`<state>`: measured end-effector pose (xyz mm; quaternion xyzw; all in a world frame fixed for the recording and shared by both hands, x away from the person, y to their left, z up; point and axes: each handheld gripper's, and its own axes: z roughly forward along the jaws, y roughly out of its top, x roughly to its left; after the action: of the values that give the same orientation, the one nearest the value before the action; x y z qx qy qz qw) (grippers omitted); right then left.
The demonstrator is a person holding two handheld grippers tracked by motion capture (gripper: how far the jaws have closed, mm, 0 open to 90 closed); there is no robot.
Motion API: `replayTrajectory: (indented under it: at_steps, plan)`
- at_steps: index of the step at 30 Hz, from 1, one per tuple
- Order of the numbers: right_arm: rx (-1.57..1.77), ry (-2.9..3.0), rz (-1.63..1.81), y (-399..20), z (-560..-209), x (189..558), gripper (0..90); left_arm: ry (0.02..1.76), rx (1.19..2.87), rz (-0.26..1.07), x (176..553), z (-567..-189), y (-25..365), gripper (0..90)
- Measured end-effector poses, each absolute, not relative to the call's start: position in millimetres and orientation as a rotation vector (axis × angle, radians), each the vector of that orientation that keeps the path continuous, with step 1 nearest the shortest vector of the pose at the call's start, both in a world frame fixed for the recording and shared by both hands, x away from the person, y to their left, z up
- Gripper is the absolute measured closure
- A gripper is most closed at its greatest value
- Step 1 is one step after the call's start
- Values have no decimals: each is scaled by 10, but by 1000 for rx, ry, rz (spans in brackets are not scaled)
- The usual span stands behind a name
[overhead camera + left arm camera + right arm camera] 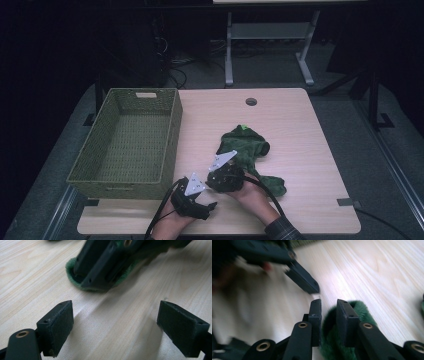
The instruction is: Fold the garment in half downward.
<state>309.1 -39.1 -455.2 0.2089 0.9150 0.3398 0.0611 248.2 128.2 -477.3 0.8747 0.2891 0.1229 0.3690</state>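
Fabric is what the right gripper [329,307] has hold of: its two black jaws stand close together with a fold of the fuzzy dark green cloth [334,340] pinched between them, low over the light wooden tabletop [372,272]. In the high view that cloth [247,147] lies crumpled a little toward the near edge from the table's middle, one lobe reaching toward the far edge and another trailing to the near right. The right gripper [218,176] sits at the cloth's near left part, with a grey three-cornered plate on top and the person's right hand [247,192] behind it.

The left gripper [115,325] is released, its jaws spread wide apart with bare wood between them and nothing held. It hovers close over the table [310,150] by the near edge, just beside the right gripper and to its left [212,205], gripped by the left hand [172,220]. Its own view looks at the right gripper's jaws pressed onto the green edge of the cloth [71,277].

A rectangular olive-green woven basket [172,135] stands along the table's left edge, its near left corner overhanging the tabletop. A round cable hole [251,101] sits near the far edge.
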Motion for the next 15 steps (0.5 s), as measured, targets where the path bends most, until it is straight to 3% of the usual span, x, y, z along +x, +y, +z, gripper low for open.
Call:
replayTrajectory:
  at_steps: [6,15]
  plan:
    - [655,2751,1016,-404,-4620,3061,846,743,2243,315,2481,-4773,1280,132]
    - [627,2775,1118,-474,-4543,3010,858,740,2248,319,2484,-4771,1283,131]
